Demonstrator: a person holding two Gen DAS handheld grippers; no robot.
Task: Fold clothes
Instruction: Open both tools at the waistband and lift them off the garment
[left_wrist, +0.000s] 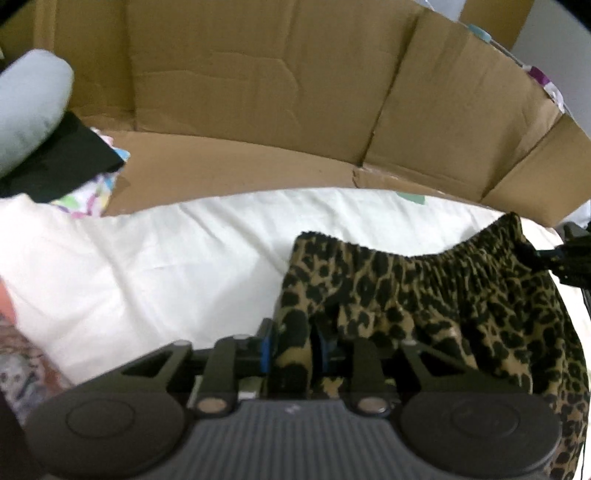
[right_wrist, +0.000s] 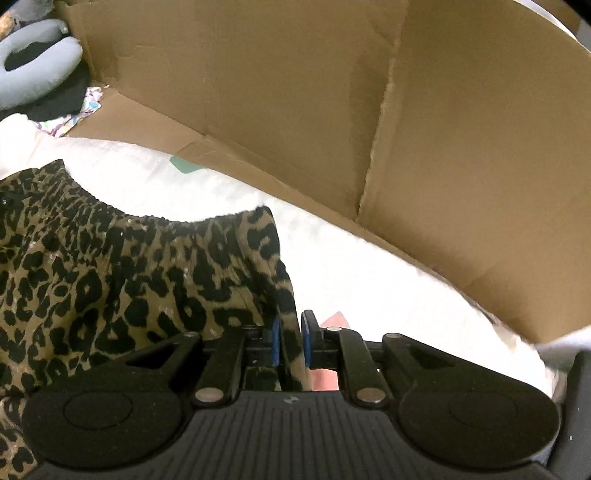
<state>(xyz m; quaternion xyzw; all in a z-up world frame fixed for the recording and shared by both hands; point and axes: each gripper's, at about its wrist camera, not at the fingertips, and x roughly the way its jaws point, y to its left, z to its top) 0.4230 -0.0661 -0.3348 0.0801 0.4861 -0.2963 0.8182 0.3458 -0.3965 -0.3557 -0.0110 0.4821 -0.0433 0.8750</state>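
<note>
Leopard-print garment (left_wrist: 436, 295): tan cloth with black spots, gathered elastic waistband along its far edge. It lies on a white sheet (left_wrist: 155, 266), waistband toward twelve o'clock in both wrist views, and the band runs side to side, from nine to three o'clock, sagging in the middle. How far the garment extends toward the cameras is cut off by the frame edge. No label, brand or writing can be read on it.

Left gripper (left_wrist: 293, 352): at six o'clock in its own view, on the garment's left edge; a fold of the cloth sits between the blue-padded fingers, which stand slightly parted and are not seen pressing it.

Right gripper (right_wrist: 290, 341): at six o'clock in its view, on the garment's right edge; the cloth edge passes between the fingers, with a gap showing on the right side.

Cardboard wall (left_wrist: 258, 92): creased brown panels standing behind the sheet, from ten to two o'clock.

Grey neck pillow (right_wrist: 33, 66): at ten o'clock, resting on dark cloth (left_wrist: 62, 158).
</note>
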